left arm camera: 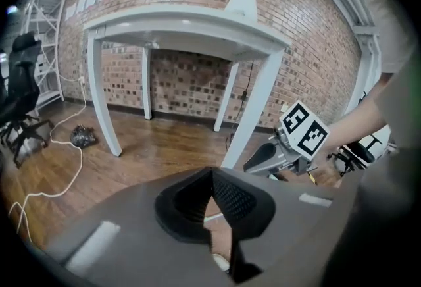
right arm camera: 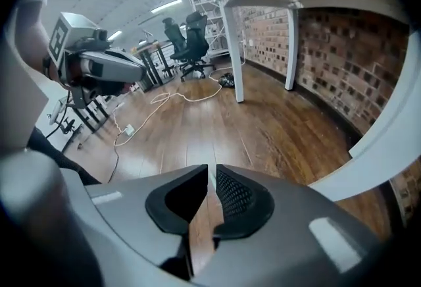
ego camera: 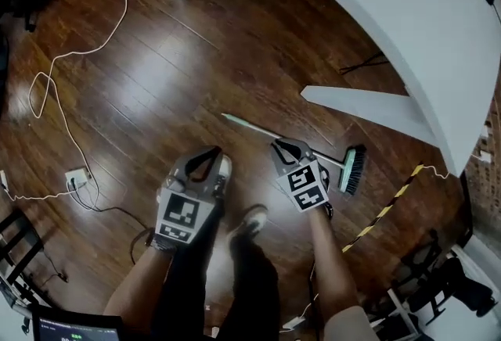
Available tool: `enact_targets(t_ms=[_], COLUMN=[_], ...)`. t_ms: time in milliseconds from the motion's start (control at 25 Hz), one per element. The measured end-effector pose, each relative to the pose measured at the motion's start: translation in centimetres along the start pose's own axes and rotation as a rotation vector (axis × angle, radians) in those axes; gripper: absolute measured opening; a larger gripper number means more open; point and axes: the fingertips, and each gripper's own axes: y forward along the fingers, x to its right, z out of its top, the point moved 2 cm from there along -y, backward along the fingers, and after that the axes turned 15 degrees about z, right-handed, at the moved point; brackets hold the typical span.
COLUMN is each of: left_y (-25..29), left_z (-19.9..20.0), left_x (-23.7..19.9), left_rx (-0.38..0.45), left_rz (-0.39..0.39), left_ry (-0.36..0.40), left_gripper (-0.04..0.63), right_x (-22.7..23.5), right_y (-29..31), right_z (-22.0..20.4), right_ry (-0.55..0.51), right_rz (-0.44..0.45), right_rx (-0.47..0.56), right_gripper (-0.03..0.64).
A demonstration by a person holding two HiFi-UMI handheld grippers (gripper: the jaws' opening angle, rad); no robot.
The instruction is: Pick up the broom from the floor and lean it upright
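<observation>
1. Wood floor (ego camera: 196,66), dark and glossy, carries the broom (ego camera: 350,170), which lies flat; its pale green handle runs leftward from the dark-bristled head; the head rests near a slanting leg of the white table (ego camera: 407,11).
2. From the head view the right tool (right arm camera: 210,170) hangs just above the middle of the handle and points steeply down; its jaws stand a narrow slit apart and the pads press on nothing; whether the tips touch the handle, I cannot tell.
3. Beside it the left tool (left arm camera: 212,175) hovers near the handle's free end; its jaws meet at the tips, closed with nothing between them.
4. Below the tools shows the person's shoe (ego camera: 249,220); a white cable (ego camera: 70,58) loops over the floor far to the left; a black-and-yellow striped cord (ego camera: 383,210) lies to the right of the broom head.
</observation>
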Motion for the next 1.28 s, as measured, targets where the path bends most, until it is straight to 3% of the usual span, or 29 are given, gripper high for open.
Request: enact_targets(t_ms=[160, 400, 640, 840, 1040, 1280], left_y=[3.4, 7.5, 9.1, 8.9, 10.5, 13.3], left_z=[-5.0, -9.9, -14.8, -18.6, -21.2, -21.4], left_x=[0.0, -1.5, -1.1, -0.9, -0.9, -0.4], left_rx=[-0.044, -0.07, -0.096, -0.138, -0.174, -0.18], left_rz=[-0.039, -0.005, -0.032, -0.054, -0.055, -0.068], left_ry=[-0.002, -0.05, -0.07, -0.044, -0.08, 0.0], left_gripper=[0.0, 0.0, 0.0, 0.0, 0.0, 0.0], right_x=[2.0, 6.3, 9.5, 10.2, 10.2, 11.4], right_y=[5.7, 14.0, 19.6, 22.7, 25.0, 26.5], right_z=[-3.5, -11.2, -16.9, -18.3, -20.2, -21.3], right_ry=[-0.026, -0.019, -0.171, -0.183, -0.176, -0.201], right_rz=[0.02, -0.005, -0.043, -0.052, -0.053, -0.061], right_rx=[-0.078, -0.238, -0.462, -0.501, -0.563, -0.609], right_gripper=[0.054, 0.063, 0.072, 0.074, 0.08, 0.088])
